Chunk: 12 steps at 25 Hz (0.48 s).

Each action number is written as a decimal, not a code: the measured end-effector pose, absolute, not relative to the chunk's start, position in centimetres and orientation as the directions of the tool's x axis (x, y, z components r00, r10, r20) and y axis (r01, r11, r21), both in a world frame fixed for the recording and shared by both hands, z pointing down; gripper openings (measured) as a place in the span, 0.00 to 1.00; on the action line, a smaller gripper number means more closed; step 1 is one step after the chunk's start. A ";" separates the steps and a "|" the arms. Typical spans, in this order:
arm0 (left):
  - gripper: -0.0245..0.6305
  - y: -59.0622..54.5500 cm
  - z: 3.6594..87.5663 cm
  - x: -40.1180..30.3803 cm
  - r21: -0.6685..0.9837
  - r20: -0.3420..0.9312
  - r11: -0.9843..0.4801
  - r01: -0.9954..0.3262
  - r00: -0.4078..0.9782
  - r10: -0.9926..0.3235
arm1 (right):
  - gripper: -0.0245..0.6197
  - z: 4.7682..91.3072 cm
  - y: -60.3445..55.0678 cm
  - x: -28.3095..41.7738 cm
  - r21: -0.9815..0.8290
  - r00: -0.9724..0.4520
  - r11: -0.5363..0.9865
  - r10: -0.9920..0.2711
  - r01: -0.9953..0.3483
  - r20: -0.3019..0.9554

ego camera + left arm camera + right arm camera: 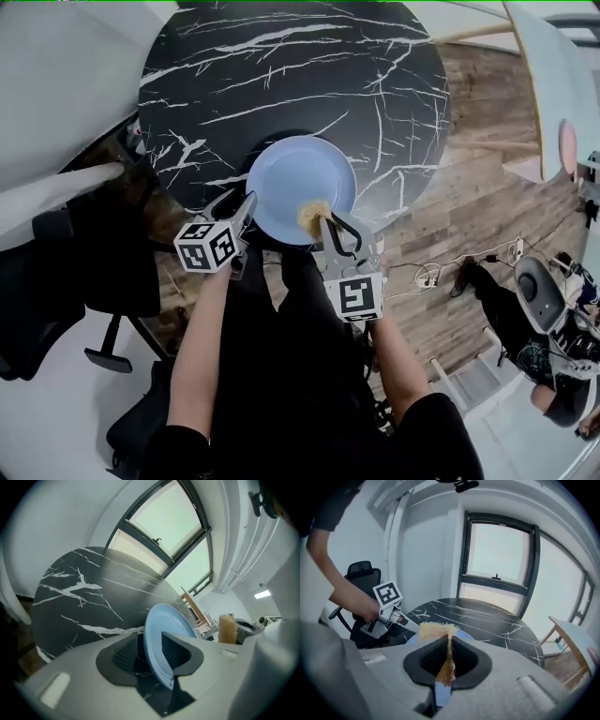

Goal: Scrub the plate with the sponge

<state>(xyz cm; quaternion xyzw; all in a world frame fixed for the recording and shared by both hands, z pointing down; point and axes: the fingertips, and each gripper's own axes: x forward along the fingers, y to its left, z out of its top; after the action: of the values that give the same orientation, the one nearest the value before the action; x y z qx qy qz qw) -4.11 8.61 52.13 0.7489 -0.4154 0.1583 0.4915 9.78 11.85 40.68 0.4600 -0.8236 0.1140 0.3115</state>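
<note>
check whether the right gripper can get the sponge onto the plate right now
Probably yes. The right gripper holds the sponge over the plate with nothing between them; the left gripper, open, only straddles the rim off to one side.

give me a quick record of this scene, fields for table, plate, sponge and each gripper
table: round top, black with white veins
plate: light blue, at the table's near edge
sponge: yellowish, over the plate's near part; contact with the plate cannot be told
left gripper: at the plate's left rim, jaws apart with the rim between them, not pressing on it
right gripper: shut on the sponge, which sticks out past its jaws
</note>
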 end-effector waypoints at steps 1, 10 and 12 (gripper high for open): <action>0.29 8.7 51.3 -4.6 0.591 0.644 -0.185 -0.786 0.597 -0.479 | 0.07 39.8 11.7 9.9 0.084 -0.390 0.541 -0.697 -0.837 0.602; 0.04 10.1 37.0 -3.8 0.460 0.474 -0.391 -0.797 0.593 -0.650 | 0.07 27.8 11.5 13.9 -0.053 -0.371 0.378 -0.855 -0.924 0.364; 0.04 10.7 33.7 -3.0 0.415 0.435 -0.431 -0.801 0.591 -0.679 | 0.07 25.2 11.6 14.2 -0.053 -0.371 0.375 -0.873 -0.926 0.317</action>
<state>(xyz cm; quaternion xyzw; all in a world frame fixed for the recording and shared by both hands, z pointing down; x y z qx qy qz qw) -2.96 10.68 33.73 0.8399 -0.4406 0.1013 0.3003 14.15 11.64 25.22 0.5478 -0.8205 0.1116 0.1188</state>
